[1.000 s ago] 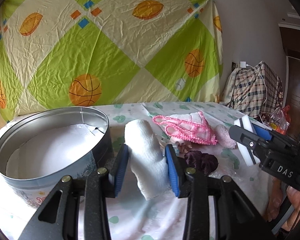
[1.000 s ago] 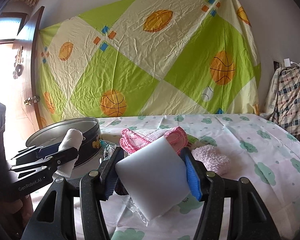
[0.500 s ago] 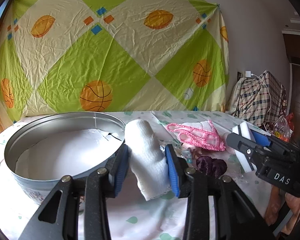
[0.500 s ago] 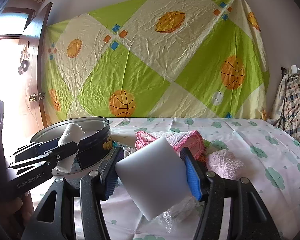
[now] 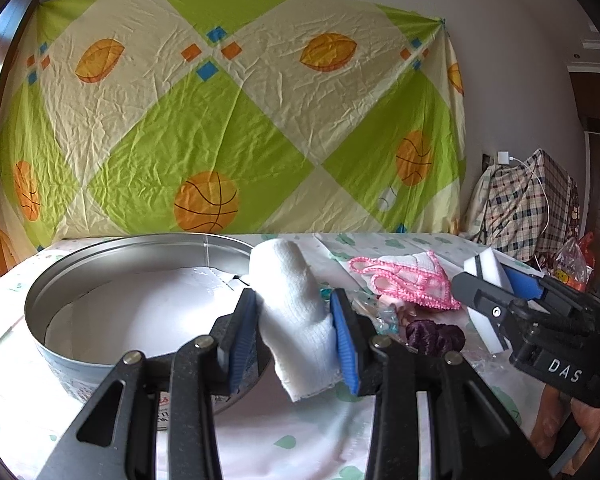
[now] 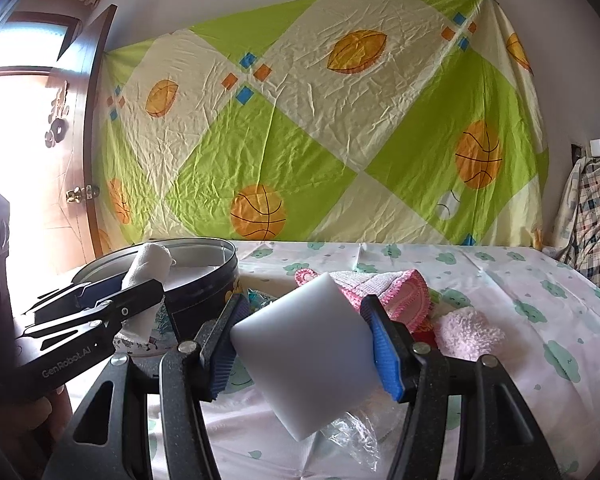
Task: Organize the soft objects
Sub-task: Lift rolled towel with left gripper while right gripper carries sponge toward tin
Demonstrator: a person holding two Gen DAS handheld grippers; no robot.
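My left gripper (image 5: 294,344) is shut on a rolled white cloth (image 5: 294,312), held just right of the round metal tin (image 5: 60,344), at its rim. In the right wrist view the same cloth (image 6: 148,268) shows beside the tin (image 6: 204,292). My right gripper (image 6: 304,348) is shut on a white sponge block (image 6: 308,360), carried above the table; the left wrist view shows that sponge (image 5: 488,276) at the right. On the table lie a pink-edged knitted cloth (image 5: 408,280), a dark purple scrunchie (image 5: 436,338) and a fluffy pink cloth (image 6: 470,334).
The tin holds a white liner (image 5: 140,312). Crinkled clear plastic (image 6: 356,436) lies under the sponge. A patterned sheet (image 5: 228,120) hangs on the wall behind the table (image 6: 540,320). A checked bag (image 5: 528,208) stands at the far right, a wooden door (image 6: 80,160) at the left.
Both grippers have drifted left toward the tin with their loads still gripped. The tin now sits closer to the middle of both views.
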